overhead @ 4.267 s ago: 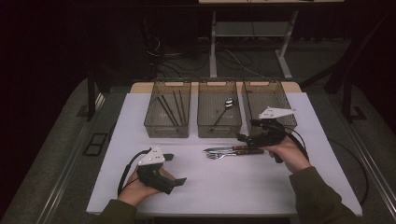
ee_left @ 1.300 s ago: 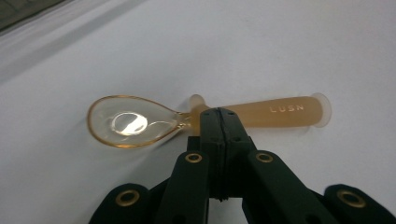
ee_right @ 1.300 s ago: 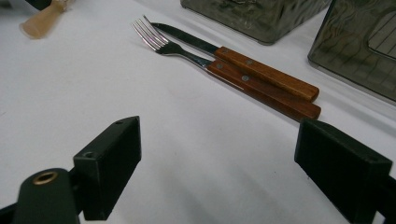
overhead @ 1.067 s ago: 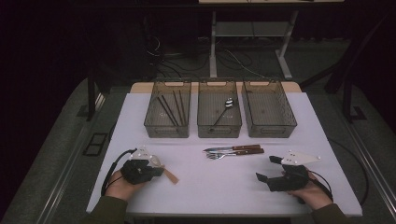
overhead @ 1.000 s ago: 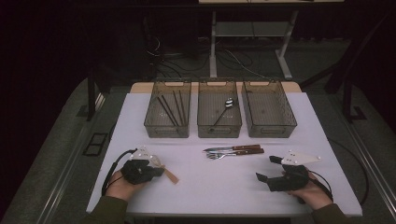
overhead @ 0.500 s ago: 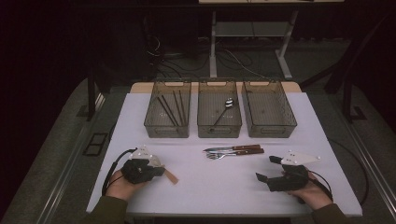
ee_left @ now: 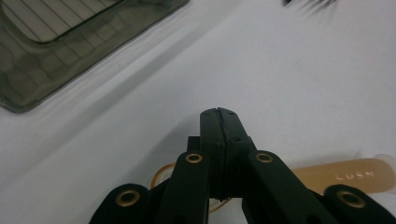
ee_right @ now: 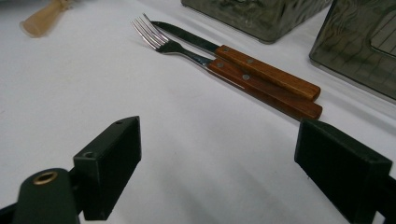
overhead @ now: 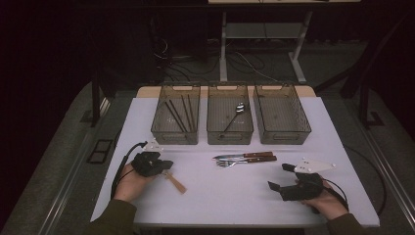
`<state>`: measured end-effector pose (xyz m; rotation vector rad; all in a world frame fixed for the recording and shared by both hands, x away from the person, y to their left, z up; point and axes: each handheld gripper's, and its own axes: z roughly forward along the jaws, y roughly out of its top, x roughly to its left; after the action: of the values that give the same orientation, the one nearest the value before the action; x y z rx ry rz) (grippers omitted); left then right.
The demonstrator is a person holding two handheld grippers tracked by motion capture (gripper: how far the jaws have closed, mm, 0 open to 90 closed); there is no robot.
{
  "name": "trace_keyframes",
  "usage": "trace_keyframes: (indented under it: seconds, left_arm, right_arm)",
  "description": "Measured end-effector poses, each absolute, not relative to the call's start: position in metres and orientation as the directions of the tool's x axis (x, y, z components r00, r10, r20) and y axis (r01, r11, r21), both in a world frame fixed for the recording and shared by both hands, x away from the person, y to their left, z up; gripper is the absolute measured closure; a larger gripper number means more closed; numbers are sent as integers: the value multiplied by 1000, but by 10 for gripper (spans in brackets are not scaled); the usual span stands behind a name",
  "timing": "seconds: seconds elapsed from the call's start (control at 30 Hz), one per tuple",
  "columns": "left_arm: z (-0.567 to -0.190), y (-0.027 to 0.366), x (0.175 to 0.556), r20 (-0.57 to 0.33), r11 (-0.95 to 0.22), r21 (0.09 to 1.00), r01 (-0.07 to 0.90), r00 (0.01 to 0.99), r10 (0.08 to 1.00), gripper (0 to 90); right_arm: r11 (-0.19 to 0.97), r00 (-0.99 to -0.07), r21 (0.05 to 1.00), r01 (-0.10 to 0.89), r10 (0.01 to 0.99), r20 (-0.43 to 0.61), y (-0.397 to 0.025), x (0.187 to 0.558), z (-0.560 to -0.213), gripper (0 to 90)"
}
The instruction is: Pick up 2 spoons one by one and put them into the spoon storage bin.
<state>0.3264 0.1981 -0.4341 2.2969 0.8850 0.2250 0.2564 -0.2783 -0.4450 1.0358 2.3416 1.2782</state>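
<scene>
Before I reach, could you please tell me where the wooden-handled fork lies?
In the high view, the wooden-handled fork lies mid-table beside the wooden-handled knife, just in front of the middle bin.

Brown-handled fork (ee_right: 243,79), knife (ee_right: 252,60); white table (overhead: 235,196); black grippers.

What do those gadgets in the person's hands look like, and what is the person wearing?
Each hand holds a black left gripper and right gripper with two blocky black jaws on linkages with brass-coloured rivets. A pale grey three-cornered plate sits on top of each, and a black cable trails away. The sleeves are olive-green.
</scene>
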Motion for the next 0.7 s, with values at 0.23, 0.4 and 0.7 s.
trace_keyframes:
  seconds: [0.23,0.4,0.7]
  left_arm:
    - [-435,199,323,-44,-597,593,541,762,647,900]
    - [-434,200,319,-38,-603,583,545,759,650,900]
    - [-432,211,303,-47,-597,564,571,743,668,900]
  right_arm:
    - [355,-705,815,458,704,90,-278,256,-445,143]
    - [358,-706,813,459,702,89,-278,256,-446,143]
    - [354,-703,815,460,705,90,-280,256,-445,143]
